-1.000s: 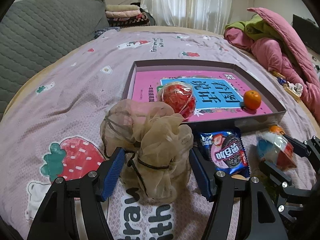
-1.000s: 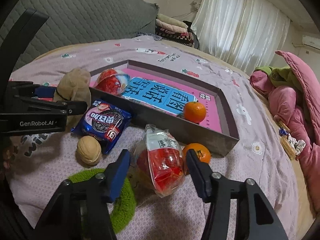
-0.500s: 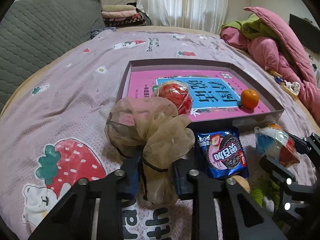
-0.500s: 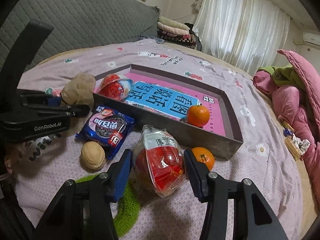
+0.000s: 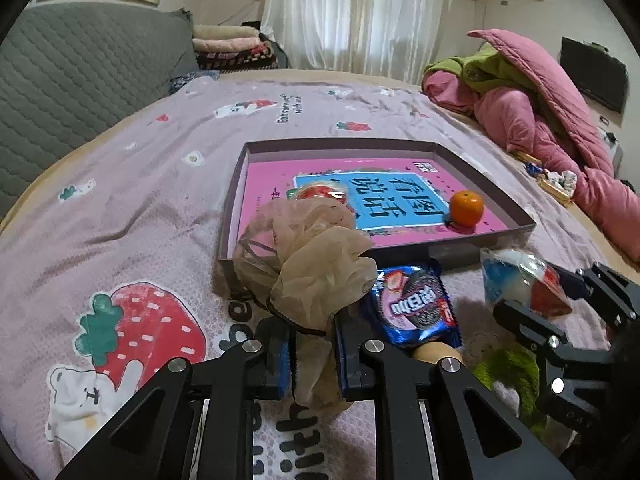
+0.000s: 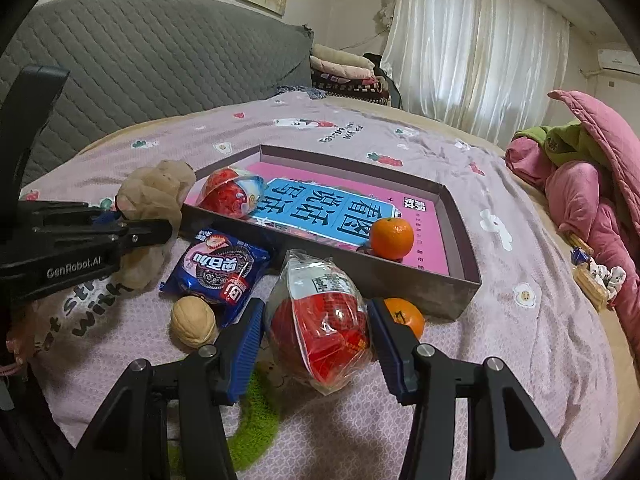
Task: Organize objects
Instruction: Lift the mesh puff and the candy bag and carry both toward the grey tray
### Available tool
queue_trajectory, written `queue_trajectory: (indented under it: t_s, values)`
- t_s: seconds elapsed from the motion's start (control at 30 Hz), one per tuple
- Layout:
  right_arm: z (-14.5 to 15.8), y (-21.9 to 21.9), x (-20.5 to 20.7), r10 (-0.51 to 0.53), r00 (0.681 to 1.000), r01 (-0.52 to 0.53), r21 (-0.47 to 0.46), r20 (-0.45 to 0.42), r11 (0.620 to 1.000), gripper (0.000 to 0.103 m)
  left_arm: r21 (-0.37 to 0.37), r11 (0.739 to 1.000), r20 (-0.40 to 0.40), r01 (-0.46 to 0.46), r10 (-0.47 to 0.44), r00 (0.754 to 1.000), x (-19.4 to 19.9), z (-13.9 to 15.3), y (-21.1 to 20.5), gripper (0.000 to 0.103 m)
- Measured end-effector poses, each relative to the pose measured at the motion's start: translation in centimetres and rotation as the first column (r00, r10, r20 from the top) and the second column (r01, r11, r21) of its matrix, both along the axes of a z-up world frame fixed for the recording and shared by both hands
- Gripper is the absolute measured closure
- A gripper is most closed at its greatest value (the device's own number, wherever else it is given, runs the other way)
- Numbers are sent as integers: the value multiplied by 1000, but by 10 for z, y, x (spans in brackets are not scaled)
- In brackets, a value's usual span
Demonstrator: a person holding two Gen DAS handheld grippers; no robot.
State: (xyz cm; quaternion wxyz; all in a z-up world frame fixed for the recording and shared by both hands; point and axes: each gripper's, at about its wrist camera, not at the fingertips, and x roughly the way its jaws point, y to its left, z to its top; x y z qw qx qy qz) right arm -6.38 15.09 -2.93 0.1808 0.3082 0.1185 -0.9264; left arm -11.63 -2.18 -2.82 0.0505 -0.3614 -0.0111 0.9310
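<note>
Left gripper (image 5: 311, 354), lower centre: jaws clamped on beige mesh scrunchie (image 5: 308, 256). Right gripper (image 6: 316, 346), lower centre: jaws pinching 1 red jelly cup (image 6: 320, 320). Tray (image 6: 460, 240), centre: 1 orange (image 6: 391, 238).

Both cams sit low over the bed, close up, looking along their fingers toward the curtains. Both catch the tray (image 5: 486, 236) (image 6: 460, 280) and cookie pack (image 5: 412, 306) (image 6: 218, 268).

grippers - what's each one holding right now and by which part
Left gripper pinches the beige mesh pouch at its tied neck. Right gripper clamps the red snack bag across its middle.
</note>
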Motion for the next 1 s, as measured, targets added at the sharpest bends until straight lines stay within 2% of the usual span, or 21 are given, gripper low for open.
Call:
queue_trajectory:
  t_s: [0.4, 1.0]
  values:
    - [16, 15, 5, -26, 999, 23, -85, -34, 996, 50, -9, 999, -67, 33, -34, 997, 21, 21, 10, 86]
    - [29, 24, 10, -41, 997, 33, -123, -70, 992, 50, -28, 998, -111, 62, -65, 992, 33, 42, 37, 86]
